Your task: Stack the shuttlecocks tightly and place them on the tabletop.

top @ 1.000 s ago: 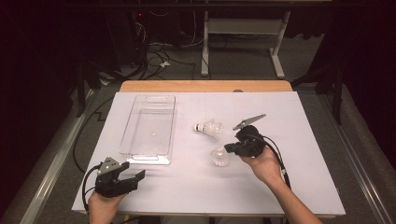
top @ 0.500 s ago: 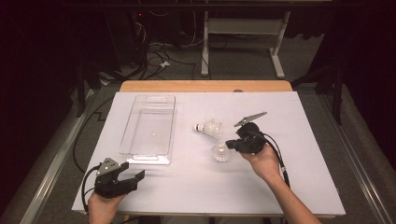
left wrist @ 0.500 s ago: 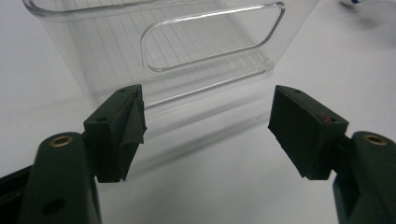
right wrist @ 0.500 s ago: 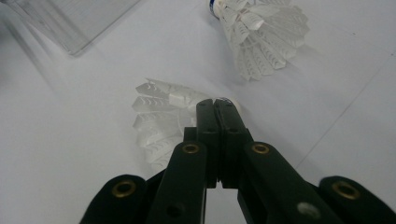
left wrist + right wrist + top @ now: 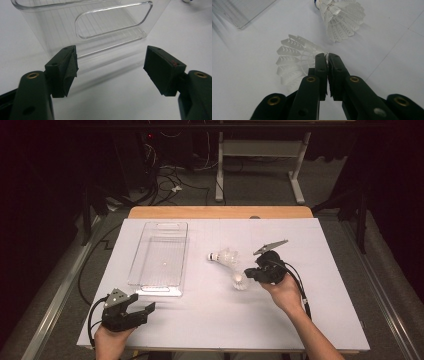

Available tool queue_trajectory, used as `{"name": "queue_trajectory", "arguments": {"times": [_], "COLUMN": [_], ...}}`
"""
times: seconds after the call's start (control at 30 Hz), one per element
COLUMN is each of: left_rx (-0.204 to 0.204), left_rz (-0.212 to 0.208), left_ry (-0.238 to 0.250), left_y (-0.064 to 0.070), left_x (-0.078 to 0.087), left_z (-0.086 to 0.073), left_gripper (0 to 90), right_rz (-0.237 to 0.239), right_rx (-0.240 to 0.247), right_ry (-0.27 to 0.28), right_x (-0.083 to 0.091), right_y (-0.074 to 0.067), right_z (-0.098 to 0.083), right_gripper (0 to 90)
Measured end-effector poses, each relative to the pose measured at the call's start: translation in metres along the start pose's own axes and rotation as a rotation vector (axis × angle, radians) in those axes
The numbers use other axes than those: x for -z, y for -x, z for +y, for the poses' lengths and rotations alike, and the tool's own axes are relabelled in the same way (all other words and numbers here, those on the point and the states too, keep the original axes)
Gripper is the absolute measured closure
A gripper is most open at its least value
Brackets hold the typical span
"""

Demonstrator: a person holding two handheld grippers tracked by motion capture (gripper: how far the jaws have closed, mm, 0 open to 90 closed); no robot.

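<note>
right gripper [image 5: 248,275] | carried pinched shuttlecock [image 5: 239,281] slightly up-table toward the other shuttlecock [image 5: 225,257]

1. Tabletop [image 5: 320,320]: flat white sheet over a light wooden board; a wooden strip shows at the far edge.
2. Clear rectangular plastic tray [image 5: 161,256]: left of centre, long side running away.
3. Two white feathered shuttlecocks, right of tray: far one [image 5: 225,257] on its side; near one [image 5: 239,280] just beside it.

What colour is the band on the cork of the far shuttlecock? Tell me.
Blue, on a white cork; the far shuttlecock shows it best in the right gripper view.
</note>
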State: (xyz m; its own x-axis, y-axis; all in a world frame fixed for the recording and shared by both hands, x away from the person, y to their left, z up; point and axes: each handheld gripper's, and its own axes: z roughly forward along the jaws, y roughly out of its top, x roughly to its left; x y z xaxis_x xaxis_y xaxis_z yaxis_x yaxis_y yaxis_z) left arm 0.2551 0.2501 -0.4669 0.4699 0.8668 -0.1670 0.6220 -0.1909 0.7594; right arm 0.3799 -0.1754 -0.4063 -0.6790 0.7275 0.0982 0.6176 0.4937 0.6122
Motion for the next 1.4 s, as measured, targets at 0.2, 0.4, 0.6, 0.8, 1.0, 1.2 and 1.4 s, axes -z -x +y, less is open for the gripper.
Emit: {"name": "queue_trajectory", "arguments": {"times": [0.2, 0.4, 0.6, 0.8, 1.0, 1.2, 1.4], "left_rx": [0.001, 0.0, -0.001, -0.002, 0.002, 0.001, -0.001], "left_rz": [0.0, -0.001, -0.001, -0.001, -0.003, -0.002, -0.003], "left_ry": [0.001, -0.003, 0.005, 0.006, 0.005, 0.009, 0.004], "left_y": [0.0, -0.001, -0.001, -0.001, -0.001, -0.001, -0.001], "left_x": [0.0, 0.0, 0.001, 0.001, 0.001, 0.001, 0.0], "left_z": [0.0, 0.001, 0.001, 0.001, 0.001, 0.0, 0.001], "left_gripper": [28.1, 28.0, 28.1, 28.2, 28.1, 28.1, 28.1], "right_rz": [-0.003, -0.013, -0.018, -0.032, -0.038, -0.042, -0.047], "right_rx": [-0.008, -0.024, -0.027, -0.039, -0.067, -0.089, -0.099], "right_ry": [0.004, 0.009, 0.01, 0.001, 0.003, 0.006, 0.003], "right_x": [0.001, 0.0, 0.0, -0.002, -0.006, -0.009, -0.01], "right_y": [0.002, 0.007, 0.01, 0.014, 0.019, 0.024, 0.028], "right_z": [-0.002, -0.004, -0.006, -0.007, -0.012, -0.016, -0.017], "right_gripper": [86.5, 84.9, 84.3, 81.9, 80.2, 80.2, 81.3]}}
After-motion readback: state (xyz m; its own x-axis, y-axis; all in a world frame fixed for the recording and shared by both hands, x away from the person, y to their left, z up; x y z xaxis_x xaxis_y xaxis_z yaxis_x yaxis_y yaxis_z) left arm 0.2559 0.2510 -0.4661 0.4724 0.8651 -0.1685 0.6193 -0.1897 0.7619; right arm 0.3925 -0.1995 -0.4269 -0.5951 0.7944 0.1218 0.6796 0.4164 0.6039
